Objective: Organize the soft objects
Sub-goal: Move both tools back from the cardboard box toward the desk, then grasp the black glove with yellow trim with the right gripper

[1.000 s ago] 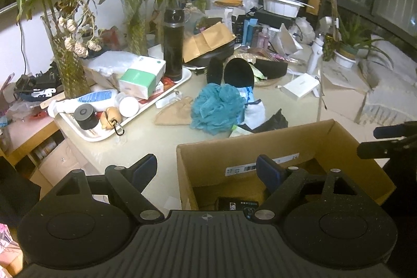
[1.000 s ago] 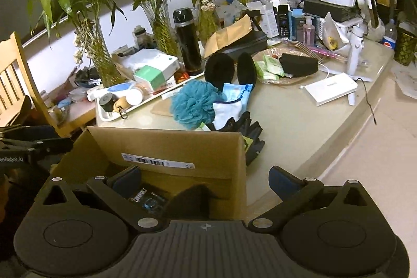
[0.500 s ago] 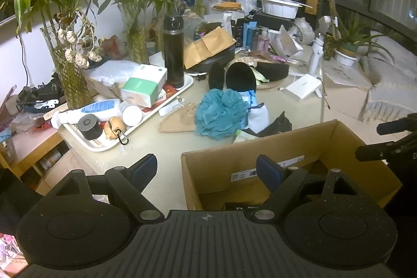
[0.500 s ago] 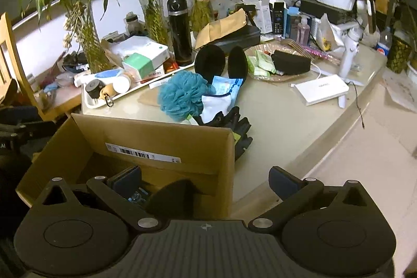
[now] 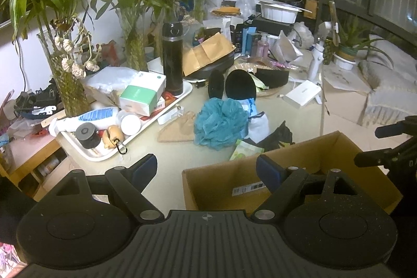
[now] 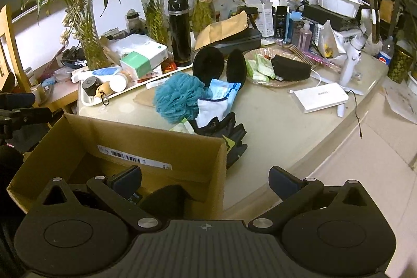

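Observation:
A teal bath pouf (image 5: 221, 121) (image 6: 179, 95) lies mid-table, touching a white sock (image 5: 258, 123) (image 6: 211, 108). Black gloves (image 6: 226, 132) (image 5: 278, 137) lie between them and an open cardboard box (image 5: 286, 160) (image 6: 156, 137). Two black oval slippers (image 5: 238, 86) (image 6: 208, 64) stand behind the pouf. A tan cloth pouch (image 5: 177, 127) lies flat to its left. My left gripper (image 5: 206, 168) hangs open over the box's near-left corner, holding nothing. My right gripper (image 6: 206, 177) is open above the box's right wall, not gripping it. Dark items lie inside the box (image 6: 166, 197).
A white tray (image 5: 86, 150) of bottles and boxes sits at the left, with a black thermos (image 5: 172, 56) and glass vases of bamboo (image 5: 67, 85) behind. A white flat box (image 6: 320, 97) lies near the curved table edge (image 6: 312, 147). Clutter fills the back.
The right wrist view has rolled slightly, so the box sits more to the left in it. Both grippers stay open and nothing on the table has moved.

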`<move>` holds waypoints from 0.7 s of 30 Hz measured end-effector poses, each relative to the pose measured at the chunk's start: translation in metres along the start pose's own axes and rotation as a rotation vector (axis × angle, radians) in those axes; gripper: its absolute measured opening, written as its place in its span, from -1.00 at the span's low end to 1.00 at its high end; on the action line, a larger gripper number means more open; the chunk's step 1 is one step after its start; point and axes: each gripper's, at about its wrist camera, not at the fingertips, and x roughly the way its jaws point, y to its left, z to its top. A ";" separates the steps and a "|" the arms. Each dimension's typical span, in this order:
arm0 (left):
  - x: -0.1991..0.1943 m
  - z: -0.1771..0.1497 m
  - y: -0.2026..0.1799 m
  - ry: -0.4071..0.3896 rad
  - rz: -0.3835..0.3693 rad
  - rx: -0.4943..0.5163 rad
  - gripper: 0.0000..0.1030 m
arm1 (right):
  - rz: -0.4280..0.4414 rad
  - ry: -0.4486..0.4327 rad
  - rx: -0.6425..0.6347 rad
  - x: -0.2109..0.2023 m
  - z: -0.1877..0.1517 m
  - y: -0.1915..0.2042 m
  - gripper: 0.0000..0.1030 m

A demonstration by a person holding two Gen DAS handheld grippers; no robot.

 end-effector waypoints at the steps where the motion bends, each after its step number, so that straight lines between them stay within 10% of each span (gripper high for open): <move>1: 0.001 0.001 0.000 0.001 -0.001 0.000 0.63 | 0.002 -0.003 0.004 0.000 0.001 -0.002 1.00; 21: 0.036 0.014 0.014 0.005 -0.036 -0.014 0.63 | 0.089 -0.053 0.118 0.017 0.017 -0.045 1.00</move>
